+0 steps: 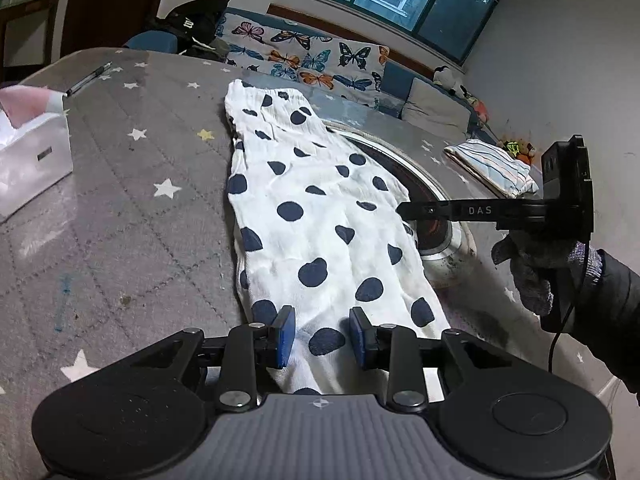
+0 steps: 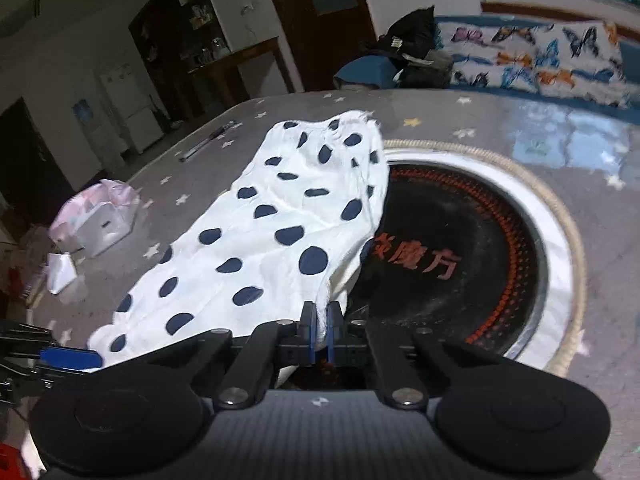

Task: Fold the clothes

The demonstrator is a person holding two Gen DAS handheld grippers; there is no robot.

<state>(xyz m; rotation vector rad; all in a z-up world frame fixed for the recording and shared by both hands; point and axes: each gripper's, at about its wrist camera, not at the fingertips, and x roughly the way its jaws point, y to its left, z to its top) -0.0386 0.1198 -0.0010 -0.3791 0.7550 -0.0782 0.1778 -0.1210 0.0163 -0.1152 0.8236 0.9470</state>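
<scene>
A white garment with navy polka dots [image 1: 320,208] lies stretched lengthwise on the grey star-patterned tablecloth [image 1: 140,184]. My left gripper [image 1: 322,336] is open at the garment's near end, its blue pads [image 1: 286,336] standing either side of the cloth. My right gripper [image 2: 322,334] is shut on the polka-dot garment [image 2: 272,240] at its side edge, where the cloth is bunched between the pads and slightly lifted. In the left wrist view the right gripper [image 1: 402,208] reaches in from the right, held by a gloved hand [image 1: 532,272]. The left gripper's blue pad [image 2: 72,358] shows at the lower left of the right wrist view.
A round black hotplate [image 2: 460,248] is set into the table, partly under the garment's right edge. A white box with a pink bag [image 1: 28,148] and a pen [image 1: 88,78] lie to the left. A folded striped cloth [image 1: 492,168] rests at the far right. Beyond stands a butterfly-print sofa [image 1: 312,60].
</scene>
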